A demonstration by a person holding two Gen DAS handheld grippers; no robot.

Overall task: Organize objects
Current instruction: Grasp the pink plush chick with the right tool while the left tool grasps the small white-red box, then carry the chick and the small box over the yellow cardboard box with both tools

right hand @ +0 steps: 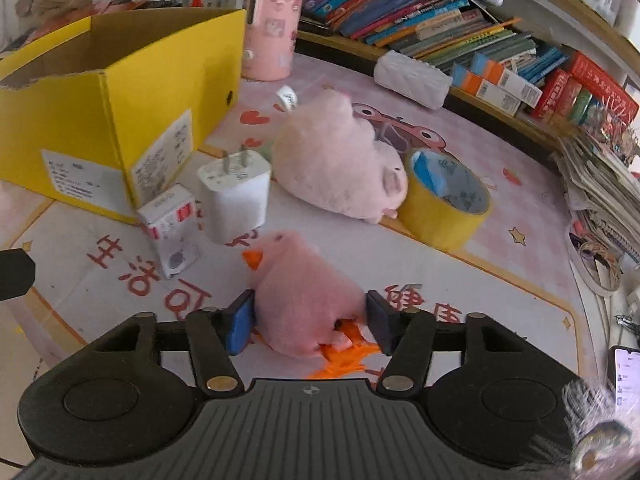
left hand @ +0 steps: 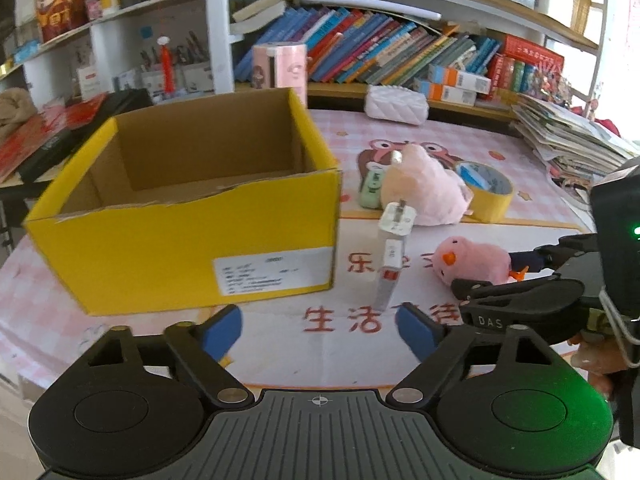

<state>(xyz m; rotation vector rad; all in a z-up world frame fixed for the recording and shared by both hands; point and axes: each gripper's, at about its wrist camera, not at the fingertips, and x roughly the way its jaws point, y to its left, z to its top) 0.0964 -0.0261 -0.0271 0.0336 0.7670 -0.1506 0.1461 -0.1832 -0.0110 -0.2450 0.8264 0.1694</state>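
An open, empty yellow cardboard box (left hand: 188, 236) stands on the pink tablecloth, also in the right wrist view (right hand: 100, 120). A white charger plug (left hand: 394, 224) leans on a small white carton (left hand: 387, 280) just right of it. My left gripper (left hand: 320, 330) is open and empty, short of the carton. My right gripper (right hand: 310, 322) has its blue pads (right hand: 239, 322) against both sides of a pink plush chick (right hand: 304, 296) with an orange beak. From the left wrist view the chick (left hand: 476, 260) lies at the right gripper's fingers (left hand: 524, 260).
A larger pink plush pig (right hand: 340, 164) lies behind, with a yellow tape roll (right hand: 444, 204) to its right. A pink cylinder (right hand: 272, 24), a white quilted pouch (right hand: 414, 78), bookshelves and a stack of papers (right hand: 600, 184) border the table. A phone (right hand: 626, 376) lies at the right edge.
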